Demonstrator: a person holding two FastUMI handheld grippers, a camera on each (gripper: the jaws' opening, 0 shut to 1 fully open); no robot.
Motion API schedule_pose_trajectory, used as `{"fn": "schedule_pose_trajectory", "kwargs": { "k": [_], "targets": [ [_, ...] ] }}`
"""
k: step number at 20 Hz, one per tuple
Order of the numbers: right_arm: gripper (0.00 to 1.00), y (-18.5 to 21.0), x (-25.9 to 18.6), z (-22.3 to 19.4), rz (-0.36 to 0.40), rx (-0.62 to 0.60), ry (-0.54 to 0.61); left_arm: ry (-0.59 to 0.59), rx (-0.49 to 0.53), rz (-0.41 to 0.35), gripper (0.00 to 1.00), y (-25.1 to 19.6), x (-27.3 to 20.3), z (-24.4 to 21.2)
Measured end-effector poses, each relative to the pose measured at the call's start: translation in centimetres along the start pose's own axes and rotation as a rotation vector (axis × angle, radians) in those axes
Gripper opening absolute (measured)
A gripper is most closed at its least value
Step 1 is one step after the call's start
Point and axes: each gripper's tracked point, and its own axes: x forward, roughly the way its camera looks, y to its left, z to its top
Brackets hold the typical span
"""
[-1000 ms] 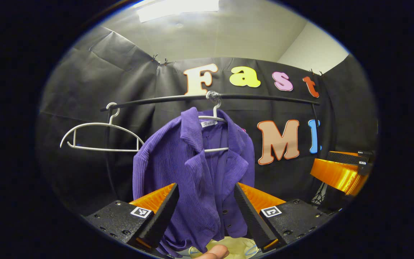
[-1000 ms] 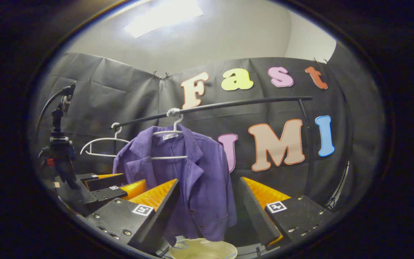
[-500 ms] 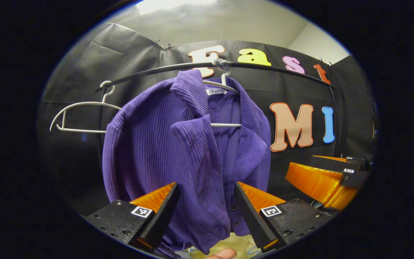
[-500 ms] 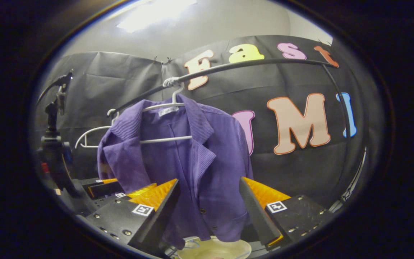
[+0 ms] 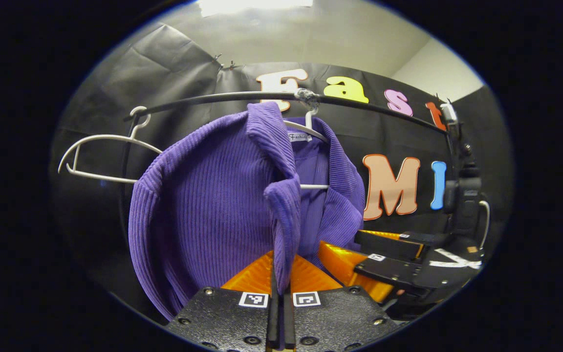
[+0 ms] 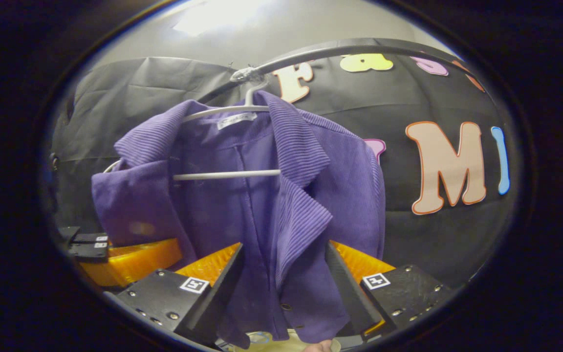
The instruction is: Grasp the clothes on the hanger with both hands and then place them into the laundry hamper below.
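One lapel of the purple jacket point(image 5: 203, 205) is pinched by the left gripper point(image 5: 281, 288); the right gripper point(image 6: 284, 274) is spread around the front edge at lower centre, hamper placement undone.

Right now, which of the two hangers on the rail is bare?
The left hanger, hooked near the rail's end. The other hanger carries the purple jacket.

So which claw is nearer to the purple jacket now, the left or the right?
Left. The left claw is shut on the purple jacket, pinching its front edge. The right claw is open, its fingers on either side of the front panel, not yet pressing it.
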Motion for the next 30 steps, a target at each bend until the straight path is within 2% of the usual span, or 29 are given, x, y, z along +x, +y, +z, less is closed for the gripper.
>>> {"fn": "schedule_pose_trajectory", "kwargs": {
  "k": [2,3,5,6,7,8,9,10,11,12,16,18,19,21,26,30],
  "targets": [
    [0.99,-0.6,1.8,-0.1,-0.035,0.010,0.009,0.012,-0.008,-0.018,0.03,0.0,-0.2,0.0],
    [0.99,-0.2,2.5,-0.3,-0.023,0.030,0.021,0.016,0.001,-0.032,0.00,-0.2,-0.4,0.0],
    [0.98,1.6,3.7,-0.2,0.028,0.057,0.026,0.012,0.016,-0.059,0.02,-0.6,-0.9,0.2],
    [0.98,1.5,4.2,-0.1,0.022,0.048,0.025,0.004,0.012,-0.072,0.02,-0.9,-1.1,0.4],
    [0.69,0.3,4.9,-0.4,-0.049,0.025,0.030,0.000,0.012,-0.079,0.02,-1.2,-1.2,0.5],
    [0.41,-0.5,5.0,-0.9,-0.085,0.017,0.049,0.000,0.010,-0.087,0.02,-1.3,-1.4,0.7],
    [0.12,-0.3,4.9,-1.0,-0.074,0.052,0.062,-0.007,0.009,-0.101,0.02,-1.7,-1.6,1.0],
    [0.14,0.5,4.4,-0.9,-0.051,0.094,0.068,-0.007,0.009,-0.115,0.02,-1.9,-2.0,1.2],
    [0.00,0.8,3.8,-0.8,-0.037,0.133,0.061,-0.001,0.008,-0.135,0.02,-2.1,-2.1,1.3],
    [0.02,0.9,3.8,-1.0,-0.013,0.141,0.061,0.008,-0.003,-0.154,0.02,-2.4,-2.2,1.3],
    [0.02,0.8,4.1,-0.8,-0.015,0.101,0.085,-0.007,0.023,-0.199,0.01,-2.4,-3.6,2.4],
    [0.07,0.4,4.1,-1.2,-0.041,0.065,0.106,-0.005,0.029,-0.229,0.00,-2.7,-4.2,2.8],
    [0.02,0.0,3.9,-1.2,-0.060,0.022,0.115,-0.007,0.026,-0.237,0.01,-2.7,-4.7,3.3],
    [0.02,0.0,3.6,-0.4,-0.089,-0.024,0.107,-0.029,0.023,-0.252,0.00,-2.2,-6.0,4.6],
    [0.02,-0.5,3.4,0.4,-0.122,0.003,0.083,-0.056,0.000,-0.297,0.00,-0.6,-8.6,7.1],
    [0.02,-1.7,2.8,2.7,-0.167,0.018,0.025,-0.109,0.022,-0.243,0.00,3.3,-9.6,9.6]
  ]
}}
